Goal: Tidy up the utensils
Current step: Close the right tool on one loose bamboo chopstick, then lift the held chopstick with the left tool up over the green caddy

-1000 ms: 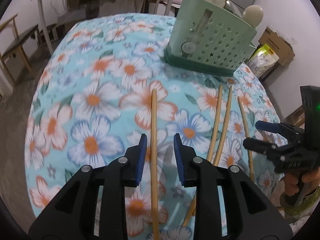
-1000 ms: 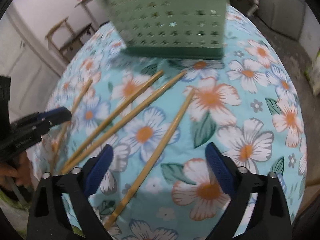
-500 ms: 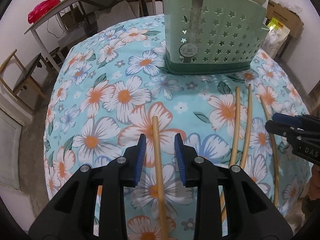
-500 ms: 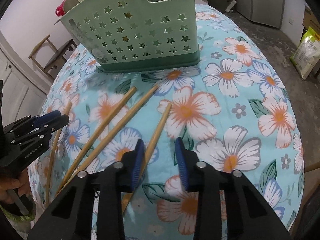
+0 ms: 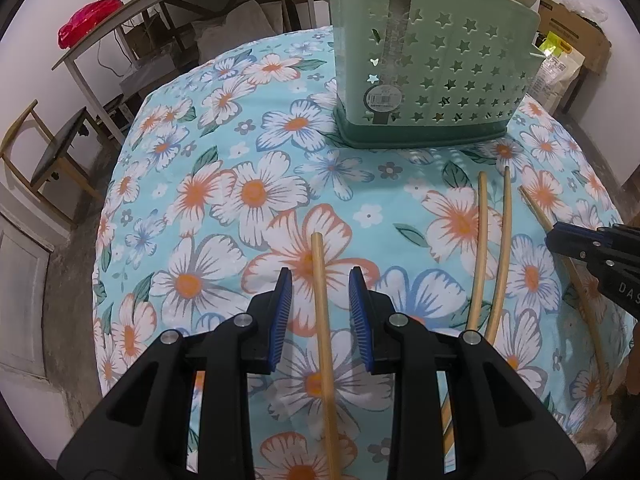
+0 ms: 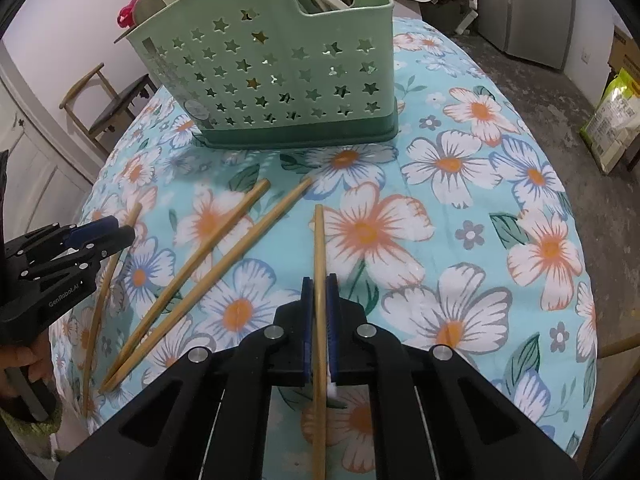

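- Turquoise floral tablecloth [image 5: 248,192] fills most of both views; we see it draped over a round table, with bare floor beyond its edge.
- Pale green plastic utensil caddy [image 6: 280,80], star-perforated with a darker green base, stands upright on the cloth at top centre of the right wrist view and upper right of the left wrist view. We note utensils poking above its rim; what they are we cannot make out.
- Left gripper [image 5: 320,312], black with blue pads, sits at lower centre of its own view. Its jaws stand partly open, astride one chopstick [image 5: 326,340] that lies on the cloth; we see a gap on either side, no pad touching.
- Right gripper [image 6: 319,320], lower centre of its view: jaws have just been closing and now pinch a second chopstick [image 6: 319,248], which runs between the pads and points up-frame toward the caddy.
- Pair of chopsticks [image 6: 208,264] lies left of centre in the right wrist view, ends nearly touching at lower left, splaying toward the caddy. They are on the cloth, well apart from both grippers.
- A hand [image 6: 24,364] at far left edge holds the left gripper's handle.
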Motion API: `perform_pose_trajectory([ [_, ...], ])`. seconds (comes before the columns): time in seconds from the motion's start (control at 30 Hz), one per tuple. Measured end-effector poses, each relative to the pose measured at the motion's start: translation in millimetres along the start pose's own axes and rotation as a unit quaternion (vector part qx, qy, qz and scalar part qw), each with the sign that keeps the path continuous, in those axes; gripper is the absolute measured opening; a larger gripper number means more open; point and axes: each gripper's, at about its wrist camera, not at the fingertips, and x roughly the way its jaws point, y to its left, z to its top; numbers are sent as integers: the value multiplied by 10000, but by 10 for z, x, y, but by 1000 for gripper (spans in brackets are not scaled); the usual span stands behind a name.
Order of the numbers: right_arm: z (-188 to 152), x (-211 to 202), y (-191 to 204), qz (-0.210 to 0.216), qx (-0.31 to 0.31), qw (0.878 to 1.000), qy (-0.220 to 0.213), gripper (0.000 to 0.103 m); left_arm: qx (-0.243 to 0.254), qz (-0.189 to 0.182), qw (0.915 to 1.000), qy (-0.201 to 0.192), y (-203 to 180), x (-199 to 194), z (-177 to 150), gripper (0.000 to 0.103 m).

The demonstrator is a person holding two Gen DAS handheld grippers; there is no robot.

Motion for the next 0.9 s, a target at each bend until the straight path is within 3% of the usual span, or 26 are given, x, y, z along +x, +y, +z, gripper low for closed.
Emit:
perform_pose_trajectory([
  [0.13,-13,1,-36,42,59,10000,25,6,-182,-309,9993,42,67,27,-5,27],
  [0.3,-18,11,-65,97,147,9998,48,7,-630,-1118,9917,73,205,23,-13,27],
  [0.57,-15,11,-116,202,291,9993,76,7,-661,-1114,9911,322,263,214,60,22],
  [0.73,8,34,-125,220,307,9993,67,7,-640,-1105,9912,350,324,299,120,5],
  [0.9,32,37,-105,208,309,9993,29,7,-873,-1408,9859,212,473,178,161,4],
])
